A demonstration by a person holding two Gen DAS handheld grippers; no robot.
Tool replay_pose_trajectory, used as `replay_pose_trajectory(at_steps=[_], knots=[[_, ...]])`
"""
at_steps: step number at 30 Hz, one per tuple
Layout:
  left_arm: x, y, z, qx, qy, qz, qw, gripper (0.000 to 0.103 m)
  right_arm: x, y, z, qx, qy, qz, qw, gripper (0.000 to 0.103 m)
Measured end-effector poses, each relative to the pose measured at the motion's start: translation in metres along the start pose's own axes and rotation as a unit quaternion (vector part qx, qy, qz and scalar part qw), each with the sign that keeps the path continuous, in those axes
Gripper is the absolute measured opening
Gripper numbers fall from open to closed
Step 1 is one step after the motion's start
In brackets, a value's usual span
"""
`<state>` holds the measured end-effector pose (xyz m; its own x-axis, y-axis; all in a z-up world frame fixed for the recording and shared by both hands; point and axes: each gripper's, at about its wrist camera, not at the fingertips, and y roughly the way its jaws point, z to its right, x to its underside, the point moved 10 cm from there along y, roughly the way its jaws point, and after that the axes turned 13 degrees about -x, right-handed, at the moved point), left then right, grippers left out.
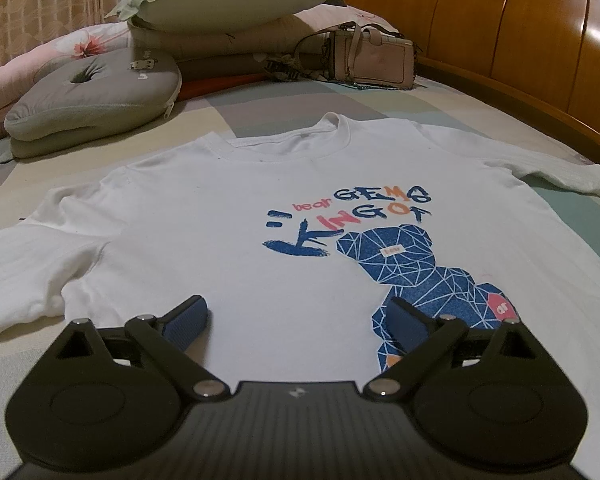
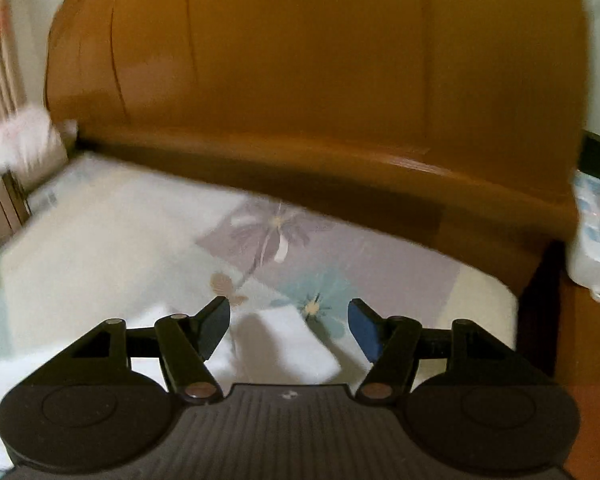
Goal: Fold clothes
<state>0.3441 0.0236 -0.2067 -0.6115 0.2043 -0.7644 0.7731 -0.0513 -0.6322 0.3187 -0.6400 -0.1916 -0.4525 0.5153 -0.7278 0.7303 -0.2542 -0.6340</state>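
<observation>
White tee [image 1: 228, 208] is lying spread flat on the bed [image 1: 480, 112], both grippers [image 1: 300, 320] [image 2: 289, 322] hanging wide open, empty. It's looking soft and floppy; I'd pinch at hem or sleeve.

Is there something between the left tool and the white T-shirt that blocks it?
Nothing visible. The left tool is open directly over the white T-shirt, which lies flat on the bed. The handbag and grey cushion sit beyond the collar.
</observation>
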Motion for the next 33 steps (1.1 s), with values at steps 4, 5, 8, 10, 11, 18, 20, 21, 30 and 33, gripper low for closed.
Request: replay_pose_trajectory(at_steps=[4, 5, 8, 10, 11, 18, 20, 21, 30, 33], knots=[[0.0, 0.0, 0.0, 0.0, 0.0, 0.001, 1.0, 0.098, 0.013, 0.007, -0.021, -0.004, -0.066, -0.021, 0.998, 0.049], [0.0, 0.0, 0.0, 0.0, 0.0, 0.001, 1.0, 0.098, 0.014, 0.006, -0.027, -0.006, -0.087, -0.025, 0.996, 0.033], [0.0, -0.001, 0.0, -0.001, 0.0, 0.001, 1.0, 0.098, 0.004, 0.006, -0.04, -0.005, -0.12, -0.026, 0.992, 0.016], [0.0, -0.001, -0.001, -0.001, 0.0, 0.0, 1.0, 0.098, -0.016, 0.003, -0.042, 0.024, -0.133, 0.014, 0.991, 0.018], [0.0, -0.002, -0.001, -0.002, 0.0, 0.0, 1.0, 0.098, -0.027, 0.002, -0.042, 0.027, -0.122, 0.033, 0.992, 0.027], [-0.005, -0.006, -0.008, -0.011, -0.007, 0.003, 0.9999, 0.098, -0.012, -0.008, -0.118, -0.049, -0.099, -0.007, 0.994, 0.069], [-0.005, -0.006, -0.009, -0.011, -0.008, 0.001, 0.9999, 0.098, 0.008, -0.003, -0.159, -0.092, -0.122, -0.04, 0.987, 0.082], [-0.005, -0.006, -0.01, -0.011, -0.008, 0.0, 0.9999, 0.098, 0.018, 0.0, -0.178, -0.113, -0.134, -0.057, 0.983, 0.082], [-0.004, -0.006, -0.014, -0.012, -0.01, -0.008, 0.9999, 0.098, 0.044, 0.037, -0.158, -0.058, -0.15, -0.081, 0.984, 0.097], [-0.004, -0.007, -0.014, -0.009, -0.009, -0.012, 0.9998, 0.098, 0.048, 0.027, -0.189, -0.086, -0.148, -0.101, 0.98, 0.096]])
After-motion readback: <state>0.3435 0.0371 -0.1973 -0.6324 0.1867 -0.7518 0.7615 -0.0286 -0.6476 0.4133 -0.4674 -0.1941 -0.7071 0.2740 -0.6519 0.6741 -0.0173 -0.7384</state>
